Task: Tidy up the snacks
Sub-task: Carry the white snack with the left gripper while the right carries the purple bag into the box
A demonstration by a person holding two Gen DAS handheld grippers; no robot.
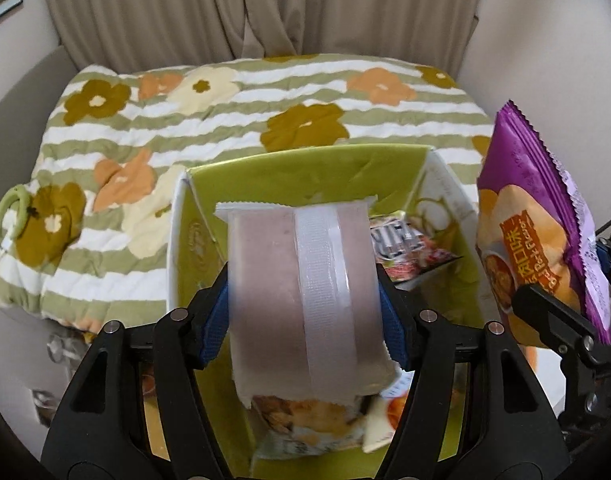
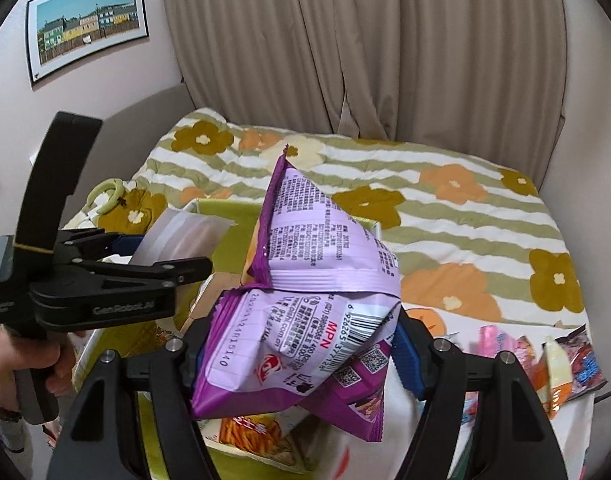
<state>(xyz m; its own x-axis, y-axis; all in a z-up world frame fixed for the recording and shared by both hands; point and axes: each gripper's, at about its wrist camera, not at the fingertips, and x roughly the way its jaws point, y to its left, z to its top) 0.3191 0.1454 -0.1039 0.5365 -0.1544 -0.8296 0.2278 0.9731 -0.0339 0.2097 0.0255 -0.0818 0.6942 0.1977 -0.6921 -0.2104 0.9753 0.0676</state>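
Note:
My left gripper [image 1: 303,312] is shut on a pale pinkish snack packet [image 1: 297,280] with a white seam, held over the open green cardboard box [image 1: 289,168]. Other snack packs [image 1: 405,252] lie inside the box. My right gripper [image 2: 301,344] is shut on a purple chip bag [image 2: 305,300], held just right of the box; the bag also shows in the left wrist view [image 1: 537,232]. In the right wrist view the left gripper [image 2: 105,280] with its packet [image 2: 181,236] is at the left, over the box [image 2: 225,216].
The box sits on a bed with a green-striped floral quilt [image 1: 245,112]. Several loose snack packets [image 2: 545,360] lie at the quilt's right front edge. A green ring [image 2: 105,196] lies on the quilt at the left. Beige curtains [image 2: 365,40] hang behind.

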